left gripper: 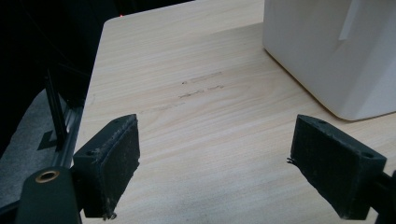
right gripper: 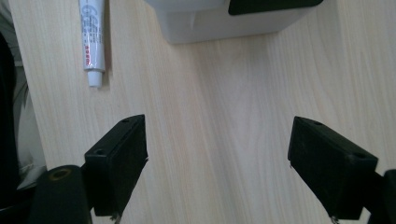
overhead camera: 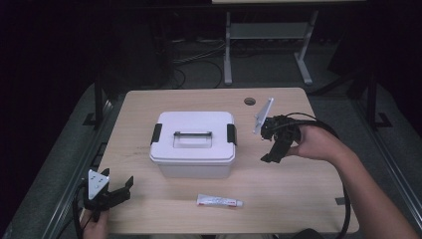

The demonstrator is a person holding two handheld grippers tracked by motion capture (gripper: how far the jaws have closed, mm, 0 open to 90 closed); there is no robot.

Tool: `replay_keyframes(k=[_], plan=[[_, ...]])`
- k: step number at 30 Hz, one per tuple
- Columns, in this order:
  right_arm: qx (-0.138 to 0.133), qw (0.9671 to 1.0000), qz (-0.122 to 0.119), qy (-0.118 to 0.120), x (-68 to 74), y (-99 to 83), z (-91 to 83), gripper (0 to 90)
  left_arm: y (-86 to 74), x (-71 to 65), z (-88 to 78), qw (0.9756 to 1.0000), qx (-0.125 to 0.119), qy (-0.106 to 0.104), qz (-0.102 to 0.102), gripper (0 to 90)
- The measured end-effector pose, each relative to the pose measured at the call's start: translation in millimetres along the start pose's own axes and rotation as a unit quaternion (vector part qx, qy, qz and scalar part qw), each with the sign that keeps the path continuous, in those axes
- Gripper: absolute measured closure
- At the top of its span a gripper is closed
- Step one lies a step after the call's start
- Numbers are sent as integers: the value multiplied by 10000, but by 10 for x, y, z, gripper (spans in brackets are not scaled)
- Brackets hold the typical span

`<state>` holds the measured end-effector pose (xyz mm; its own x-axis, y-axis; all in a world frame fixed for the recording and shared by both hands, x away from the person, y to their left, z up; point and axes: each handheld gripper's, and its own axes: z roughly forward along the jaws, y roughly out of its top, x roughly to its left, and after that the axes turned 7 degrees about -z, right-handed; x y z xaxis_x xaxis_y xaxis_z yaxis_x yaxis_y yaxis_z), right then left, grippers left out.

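In the high view, the white box (overhead camera: pixel 193 143) sits mid-frame on the tabletop (overhead camera: pixel 298 189), the tube (overhead camera: pixel 219 201) below it near the bottom edge. The left gripper (overhead camera: pixel 122 188) hovers at lower left by the tabletop's corner; the right gripper (overhead camera: pixel 268 149) hangs right of the box, bare wood between.

In the left gripper view, fingers (left gripper: pixel 109 168) spread wide over bare wood, the box at upper right.

In the right gripper view, fingers (right gripper: pixel 119 163) spread wide, the tube at upper left.
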<state>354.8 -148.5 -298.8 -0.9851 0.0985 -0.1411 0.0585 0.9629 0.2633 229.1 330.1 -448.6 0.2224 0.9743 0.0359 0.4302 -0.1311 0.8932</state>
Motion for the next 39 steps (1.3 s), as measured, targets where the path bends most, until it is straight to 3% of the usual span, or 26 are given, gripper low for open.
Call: replay_keyframes(k=[16,39], plan=[[-16,9996,-282,26,-106,486,-128,158,2,8,-5,10000,-7,7,-41,150],[133,9978,-637,109,-177,1123,-62,158,6,11,-13,10000,-10,9,-34,150]])
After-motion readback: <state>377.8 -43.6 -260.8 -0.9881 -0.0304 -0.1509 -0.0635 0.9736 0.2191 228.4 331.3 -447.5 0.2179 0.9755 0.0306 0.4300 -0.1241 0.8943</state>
